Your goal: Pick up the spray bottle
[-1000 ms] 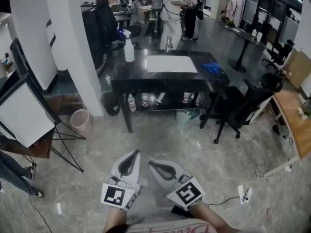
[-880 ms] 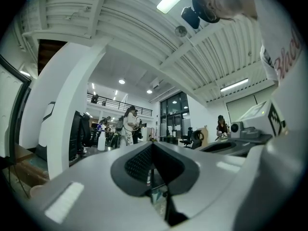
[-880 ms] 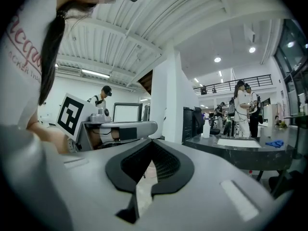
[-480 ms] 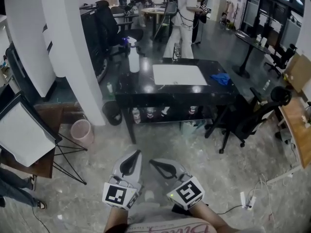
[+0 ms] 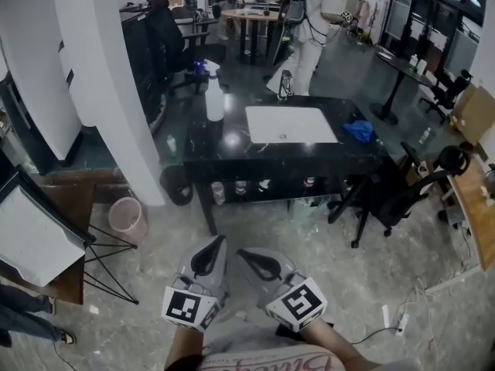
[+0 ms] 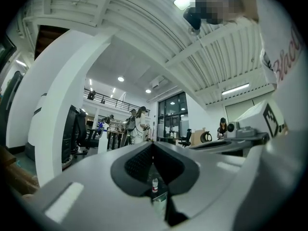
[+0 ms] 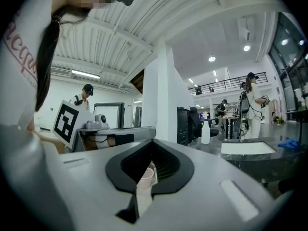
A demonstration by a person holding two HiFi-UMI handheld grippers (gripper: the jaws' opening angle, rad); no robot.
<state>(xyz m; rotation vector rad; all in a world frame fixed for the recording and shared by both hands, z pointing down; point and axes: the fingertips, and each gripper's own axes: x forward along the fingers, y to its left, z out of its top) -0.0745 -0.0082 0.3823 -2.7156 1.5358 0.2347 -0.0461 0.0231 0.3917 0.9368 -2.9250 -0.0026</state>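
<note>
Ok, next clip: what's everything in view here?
spray bottle: one, white, table's far left corner
table: one, black, ahead
mat: one, white, table's middle
cloth: one, blue, table's right end
bottles: several, colours unclear, table's lower shelf
office chair: one nearest, black, right of table
waste bin: one, pink, floor left of table
person: one, in white, behind table
left gripper: one, grey, shut and empty
right gripper: one, grey, shut and empty, beside it

Glossy black stone-look table [image 5: 209, 150], white plastic spray bottle [image 5: 214, 103], blue cloth [image 5: 358, 131].
</note>
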